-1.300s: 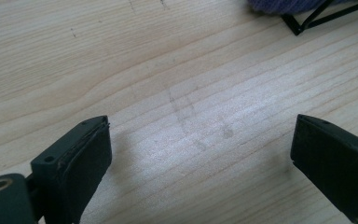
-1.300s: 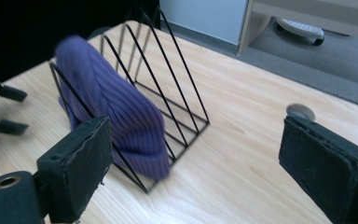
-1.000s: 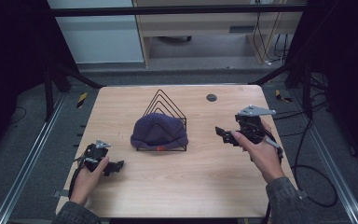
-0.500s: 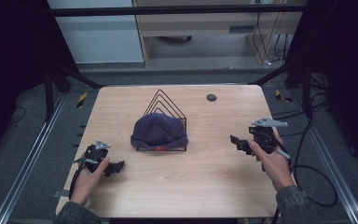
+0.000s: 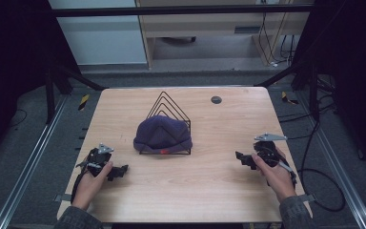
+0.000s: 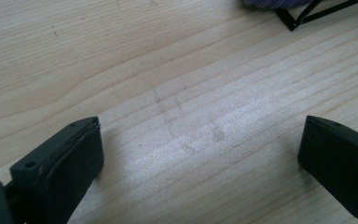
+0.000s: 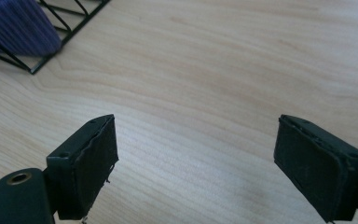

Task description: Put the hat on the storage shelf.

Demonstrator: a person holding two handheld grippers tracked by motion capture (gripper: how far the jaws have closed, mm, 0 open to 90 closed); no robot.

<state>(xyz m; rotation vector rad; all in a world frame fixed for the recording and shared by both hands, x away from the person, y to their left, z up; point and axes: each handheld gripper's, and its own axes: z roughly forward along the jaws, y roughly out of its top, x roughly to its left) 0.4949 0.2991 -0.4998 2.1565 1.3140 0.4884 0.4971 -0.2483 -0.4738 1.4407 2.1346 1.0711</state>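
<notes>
Purple knit hat (image 5: 162, 133) draped over black wire rack (image 5: 169, 107), table centre

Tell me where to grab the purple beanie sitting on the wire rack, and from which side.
Likely best: pinch the beanie at its folded brim along the near edge, coming from the person's side. The black wire rack rises in triangular loops behind and through it, so a rear approach looks blocked, while the brim faces the open table. The right tool is open and has a clear path.
</notes>
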